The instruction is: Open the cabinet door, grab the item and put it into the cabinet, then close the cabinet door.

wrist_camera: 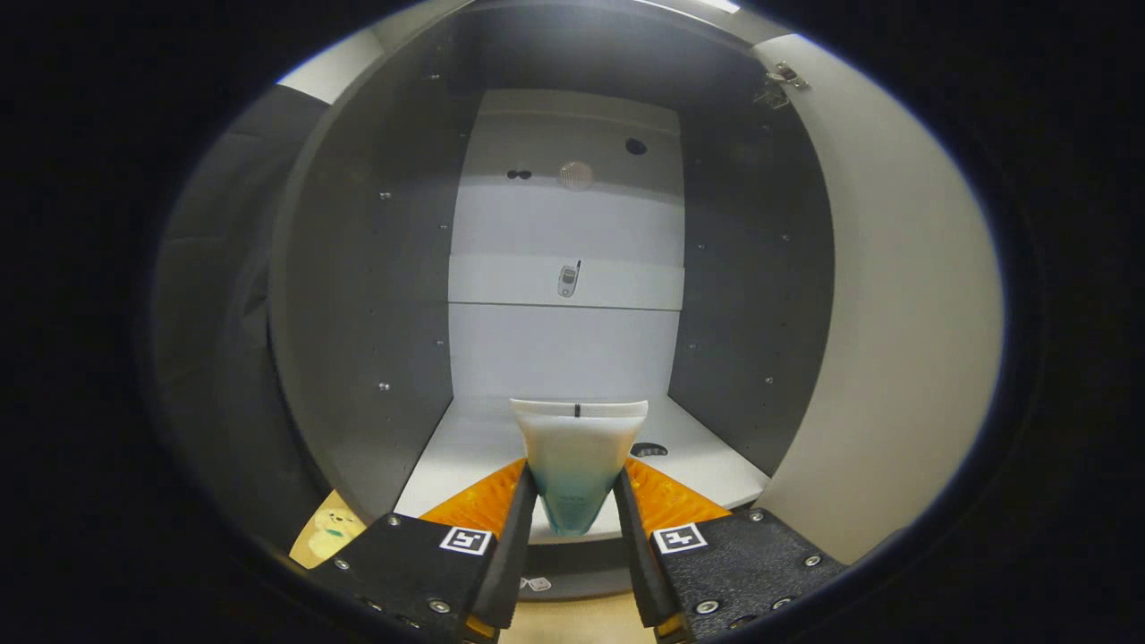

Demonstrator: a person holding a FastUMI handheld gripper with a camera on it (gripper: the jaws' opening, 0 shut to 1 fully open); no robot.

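Note:
A white squeeze tube with a blue-green lower part stands up between my fingers, its flat crimped end on top. My gripper is shut on the tube, both fingers pressing its sides. Straight ahead is the open cabinet, with dark side walls and a pale back panel. The tube hangs just over the front edge of the cabinet's white bottom shelf. The cabinet door is swung wide open beside the right wall. A small phone-shaped object rests on the upper shelf at the back.
A door hinge sits at the top of the right wall. A round dark cut-out lies in the bottom shelf just right of the tube. Below the cabinet on the left, a yellow surface with a cartoon figure shows.

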